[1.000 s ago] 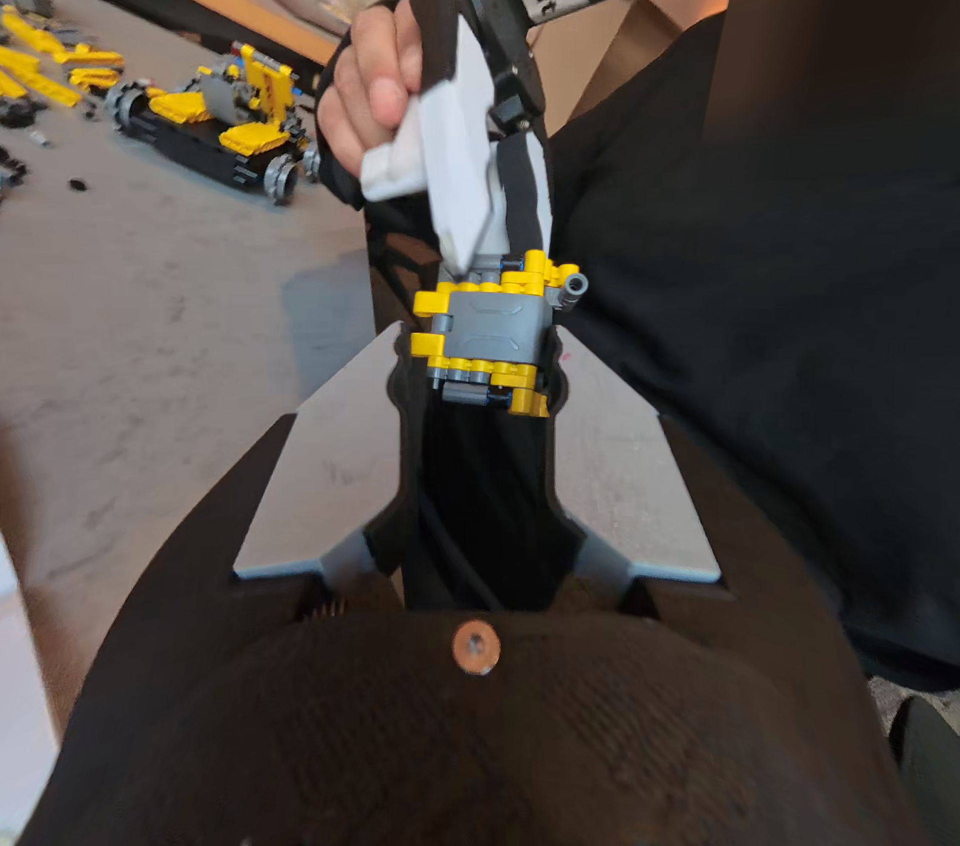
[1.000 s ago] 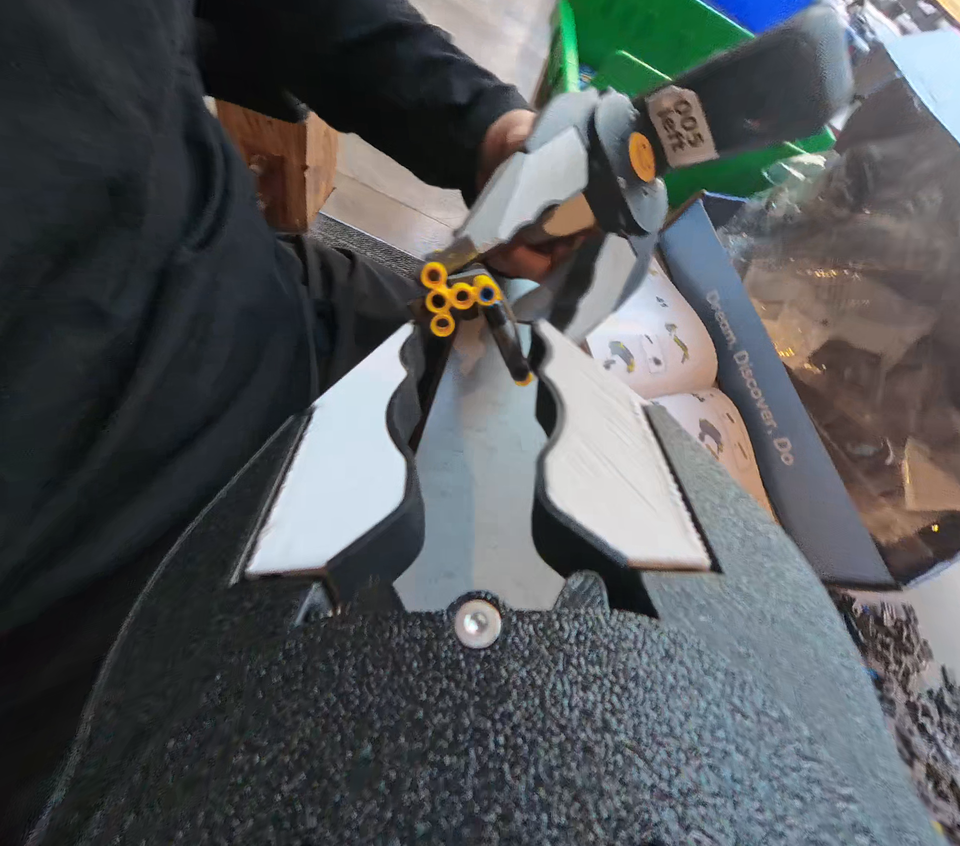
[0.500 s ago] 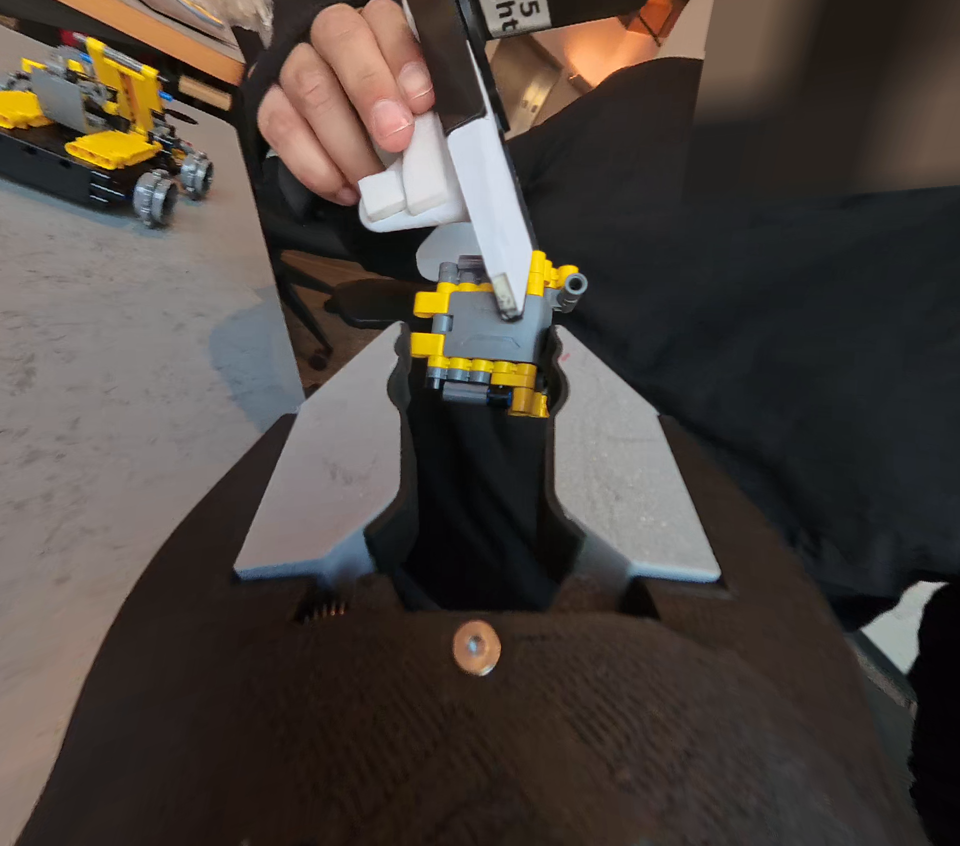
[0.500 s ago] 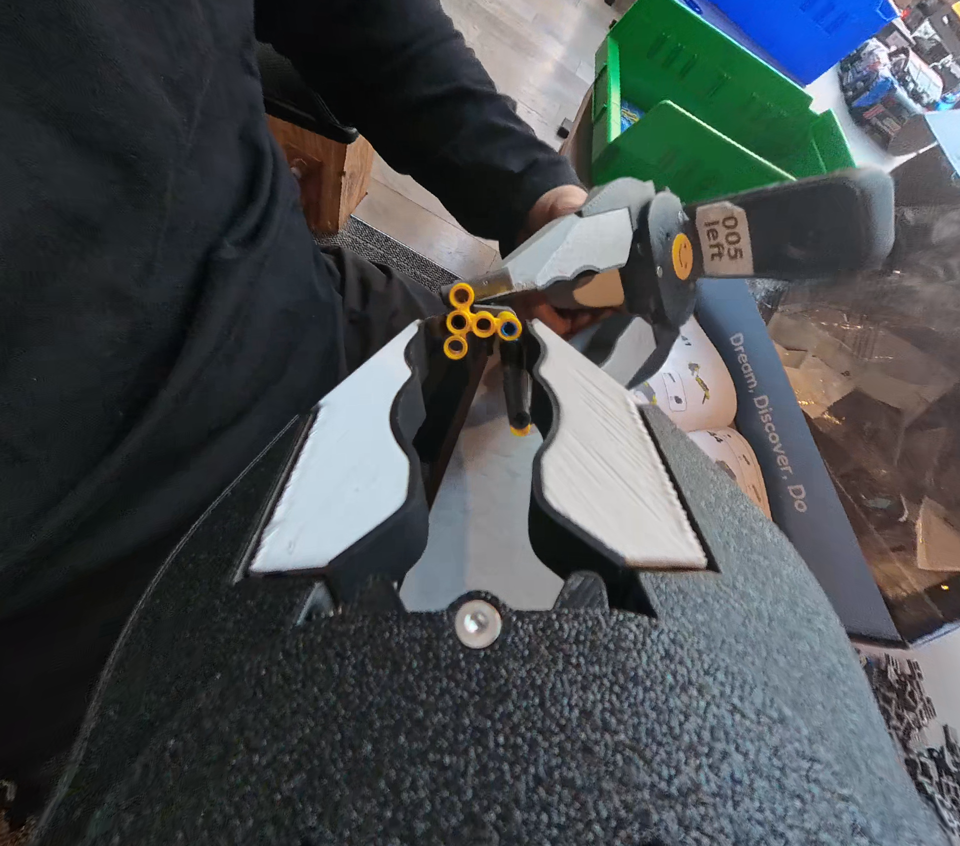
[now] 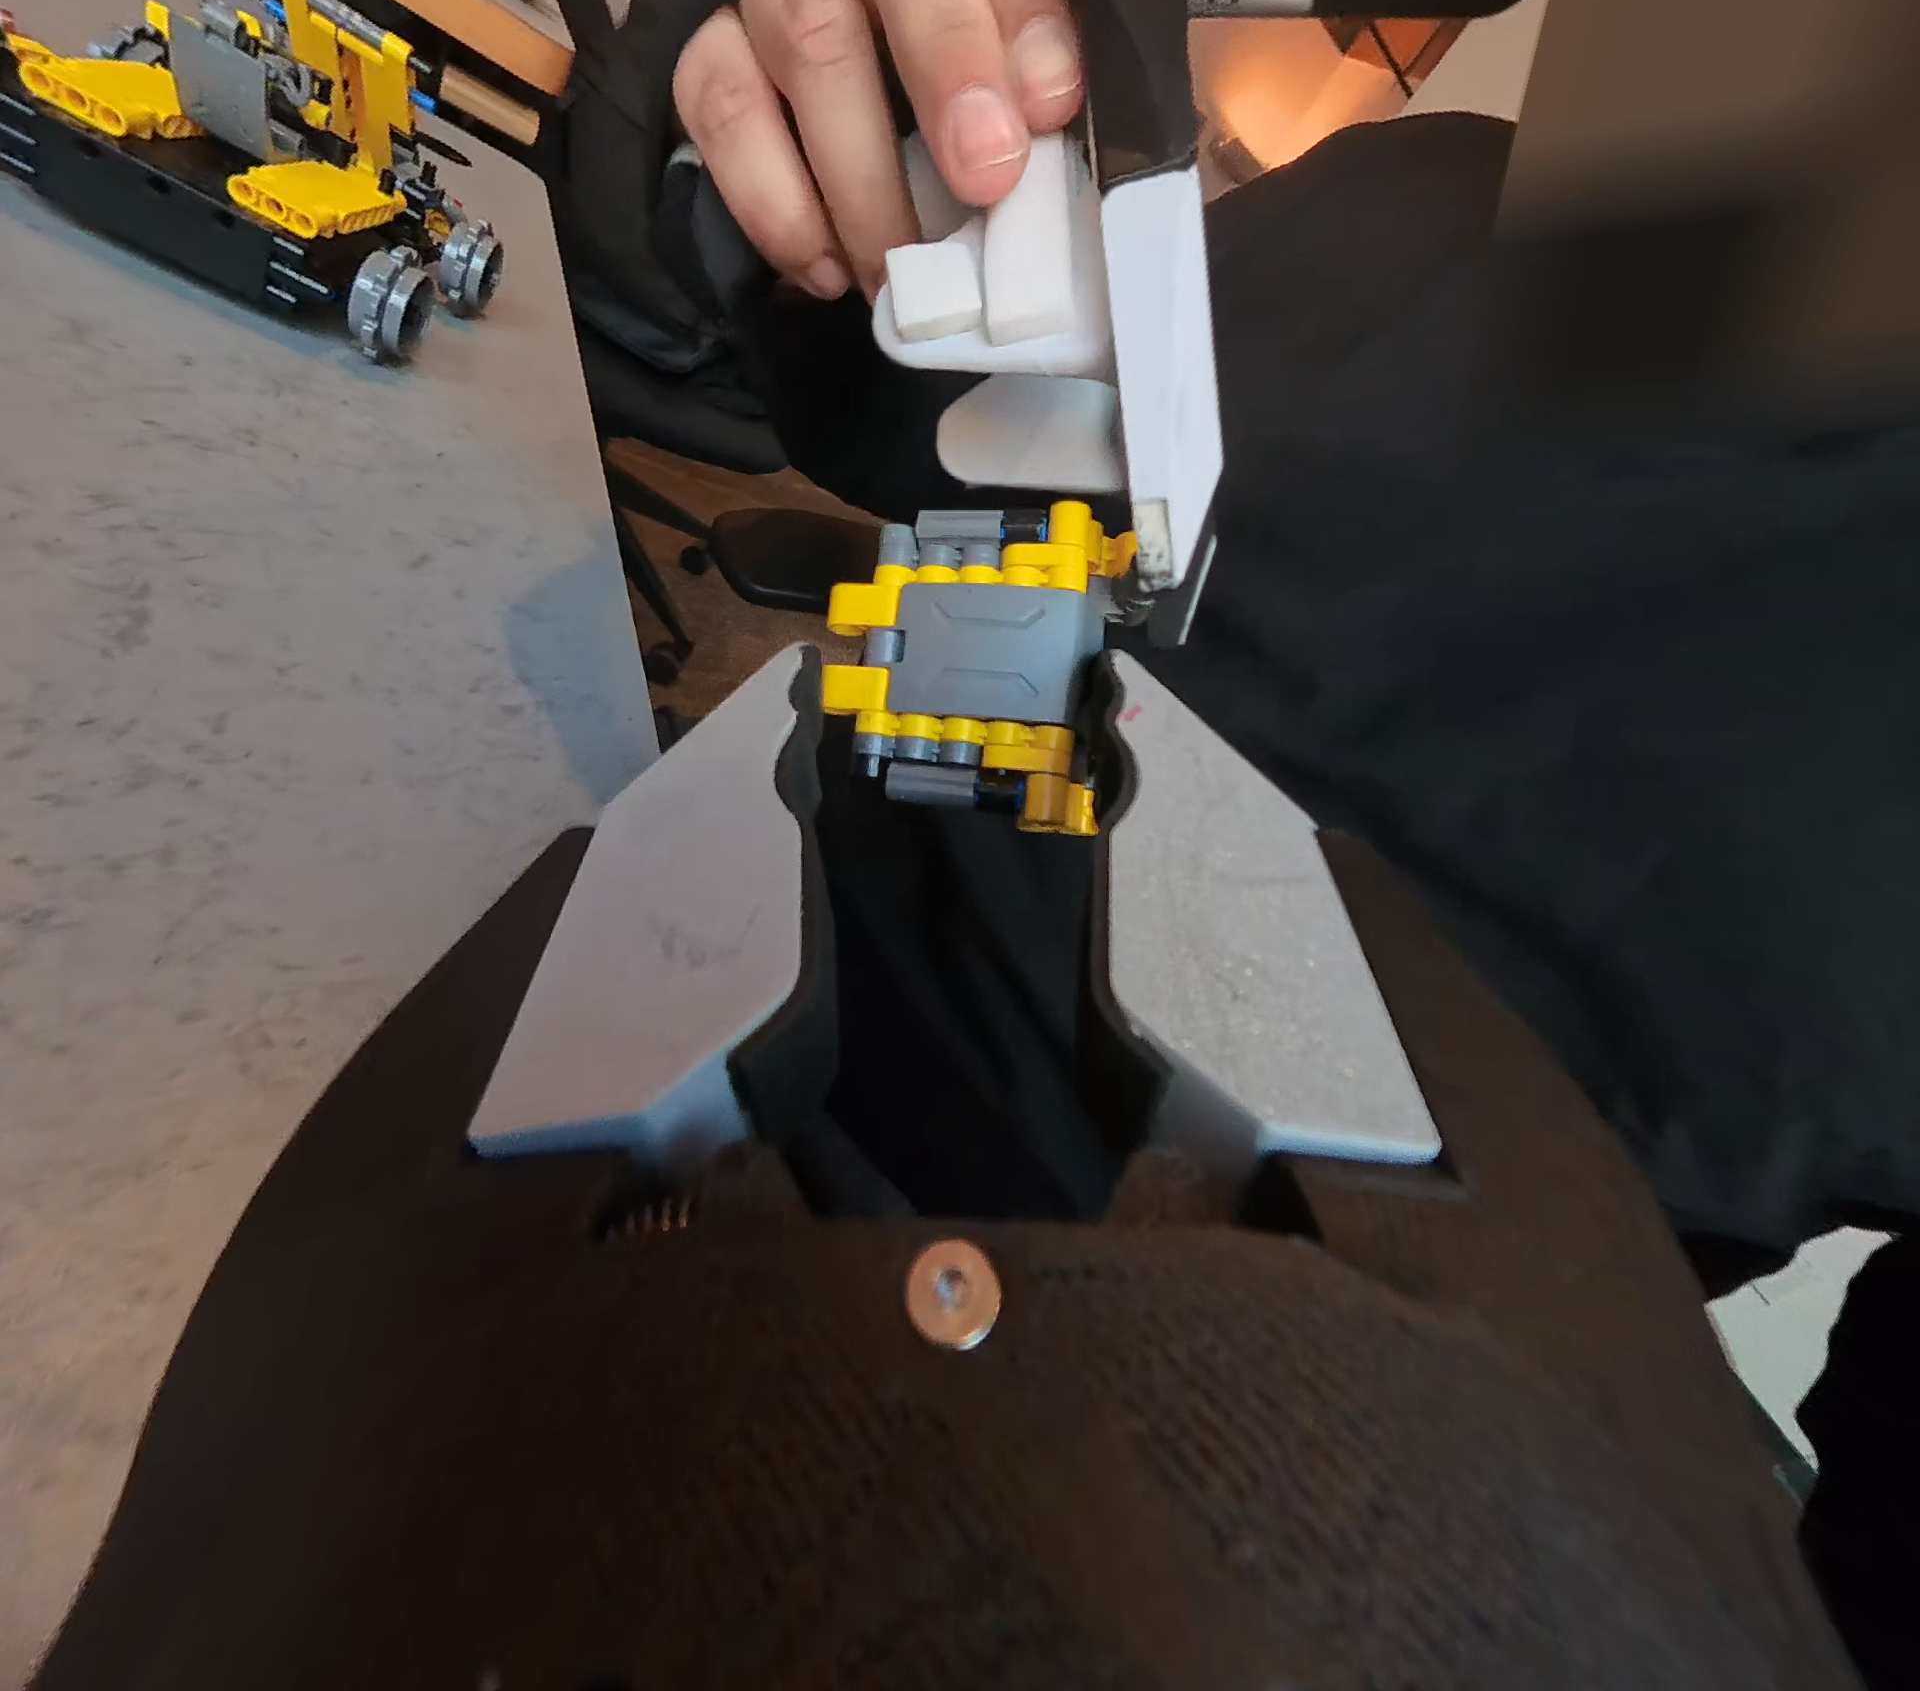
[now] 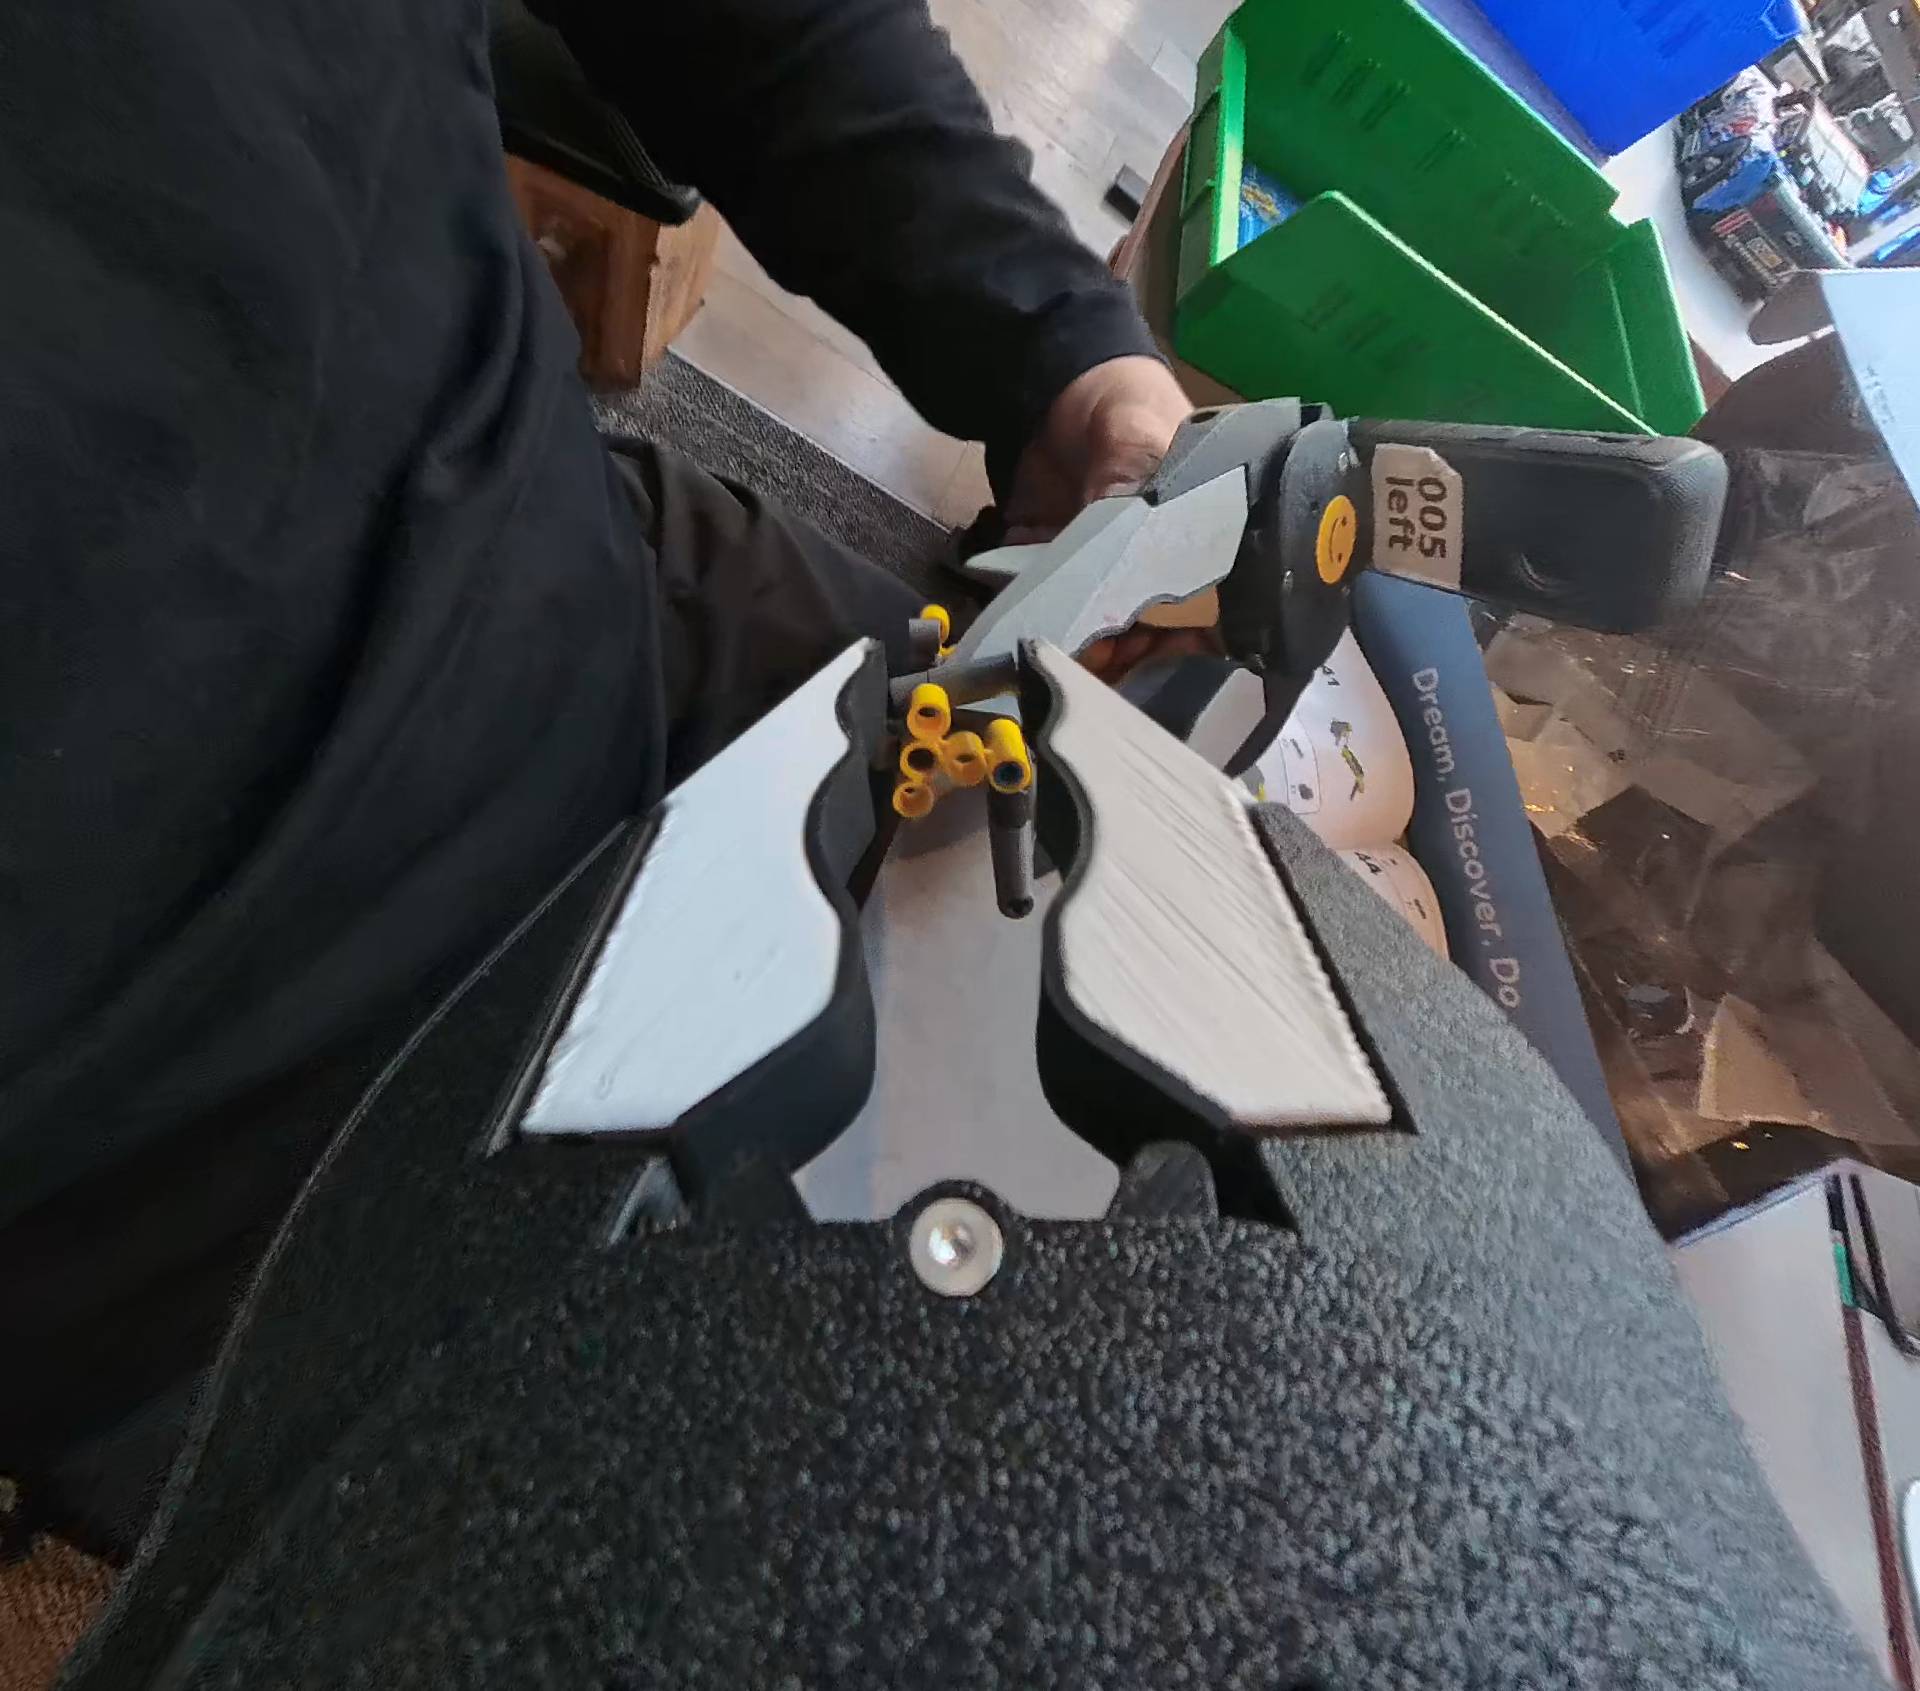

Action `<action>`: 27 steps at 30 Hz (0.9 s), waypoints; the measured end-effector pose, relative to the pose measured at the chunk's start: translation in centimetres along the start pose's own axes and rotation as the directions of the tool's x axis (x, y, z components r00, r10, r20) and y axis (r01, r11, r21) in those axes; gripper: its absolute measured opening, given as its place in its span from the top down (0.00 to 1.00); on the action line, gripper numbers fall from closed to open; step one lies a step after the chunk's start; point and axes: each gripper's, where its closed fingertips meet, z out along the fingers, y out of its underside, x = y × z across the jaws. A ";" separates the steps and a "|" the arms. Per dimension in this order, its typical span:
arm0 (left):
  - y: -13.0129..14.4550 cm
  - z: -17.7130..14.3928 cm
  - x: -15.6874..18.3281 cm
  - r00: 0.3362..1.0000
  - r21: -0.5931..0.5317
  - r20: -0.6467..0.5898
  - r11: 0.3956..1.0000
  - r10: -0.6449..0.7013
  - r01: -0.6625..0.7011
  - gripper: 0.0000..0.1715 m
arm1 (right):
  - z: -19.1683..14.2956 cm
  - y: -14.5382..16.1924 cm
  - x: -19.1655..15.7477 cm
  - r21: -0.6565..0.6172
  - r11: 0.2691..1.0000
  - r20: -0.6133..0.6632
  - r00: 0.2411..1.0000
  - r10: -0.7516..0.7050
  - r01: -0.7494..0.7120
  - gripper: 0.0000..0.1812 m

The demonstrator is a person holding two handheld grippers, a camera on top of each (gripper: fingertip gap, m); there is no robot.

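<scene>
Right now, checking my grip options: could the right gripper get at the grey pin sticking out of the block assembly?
Probably yes: the right gripper sits at the block assembly, its fingers around the grey pin.

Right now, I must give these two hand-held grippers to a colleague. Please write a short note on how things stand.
Left hand-held gripper: shut on the grey and yellow brick block, held in the air beyond the table's edge.
Right hand-held gripper: its fingers are around the block's yellow end pieces. I cannot tell whether it clamps them.
On the grey table: a yellow and black brick vehicle, apart from both grippers.
Green bins stand farther off.
</scene>
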 end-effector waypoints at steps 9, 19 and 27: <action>0.1 -0.4 -0.2 0.999 -0.003 0.041 1.000 0.007 -0.007 0.71 | 0.3 0.7 0.3 -0.026 0.998 -0.005 0.998 0.060 -0.060 0.87; -0.8 -1.9 -0.7 0.973 0.011 0.202 0.993 0.110 -0.114 0.71 | 0.3 1.2 1.4 0.054 0.974 -0.081 0.972 0.223 -0.219 0.77; -1.7 -2.4 0.4 0.996 0.139 0.069 0.989 0.050 -0.059 0.71 | -0.2 1.3 1.9 -0.002 0.992 -0.106 0.986 0.125 -0.126 0.68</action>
